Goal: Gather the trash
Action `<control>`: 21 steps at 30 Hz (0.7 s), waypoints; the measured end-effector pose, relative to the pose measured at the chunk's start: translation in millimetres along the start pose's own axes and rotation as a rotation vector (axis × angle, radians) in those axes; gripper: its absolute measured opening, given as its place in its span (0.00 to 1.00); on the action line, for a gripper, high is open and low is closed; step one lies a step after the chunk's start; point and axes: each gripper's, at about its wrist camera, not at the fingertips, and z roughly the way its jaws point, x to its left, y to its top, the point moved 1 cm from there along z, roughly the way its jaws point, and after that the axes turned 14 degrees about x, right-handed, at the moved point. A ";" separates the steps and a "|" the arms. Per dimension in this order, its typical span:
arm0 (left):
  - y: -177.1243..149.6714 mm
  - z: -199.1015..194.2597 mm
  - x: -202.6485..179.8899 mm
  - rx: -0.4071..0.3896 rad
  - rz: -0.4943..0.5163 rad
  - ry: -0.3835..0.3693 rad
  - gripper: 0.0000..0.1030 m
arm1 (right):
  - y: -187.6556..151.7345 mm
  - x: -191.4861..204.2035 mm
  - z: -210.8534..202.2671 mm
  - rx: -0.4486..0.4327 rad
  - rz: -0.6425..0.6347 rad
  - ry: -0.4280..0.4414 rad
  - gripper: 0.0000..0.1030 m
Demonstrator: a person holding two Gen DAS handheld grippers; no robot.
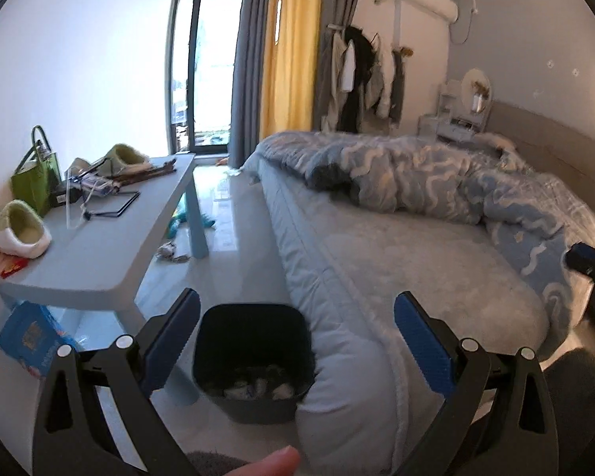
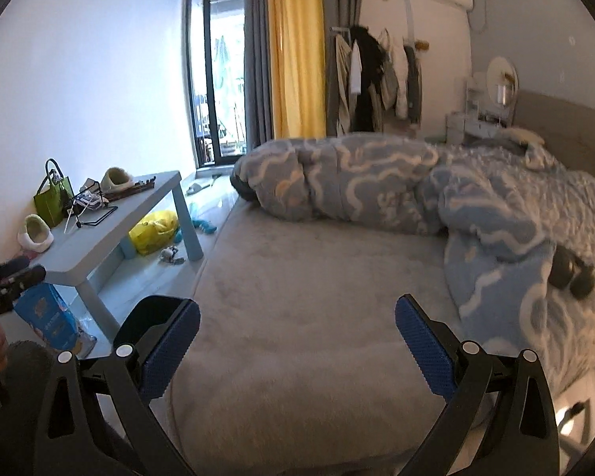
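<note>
Two slippers crowd table beside bin.

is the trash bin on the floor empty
No, the left wrist view shows crumpled light-colored scraps lying in the bottom of the dark trash bin beside the bed.

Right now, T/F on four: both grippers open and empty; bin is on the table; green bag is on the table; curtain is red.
1. The left gripper and right gripper are open and empty. True.
2. The trash bin stands on the table. False: it is on the floor beside the bed.
3. The green bag is on the table. True.
4. The curtain is red. False: yellow.
</note>
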 end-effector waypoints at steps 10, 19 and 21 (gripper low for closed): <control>-3.0 2.8 1.1 0.019 -0.008 0.038 0.97 | -4.4 20.5 0.5 0.005 -0.097 0.069 0.97; -5.2 1.7 3.2 0.009 -0.015 0.009 0.97 | -4.3 30.9 2.4 0.008 -0.117 0.065 0.97; -5.5 1.1 4.2 0.009 -0.020 0.003 0.97 | -4.1 30.8 2.3 0.008 -0.114 0.067 0.97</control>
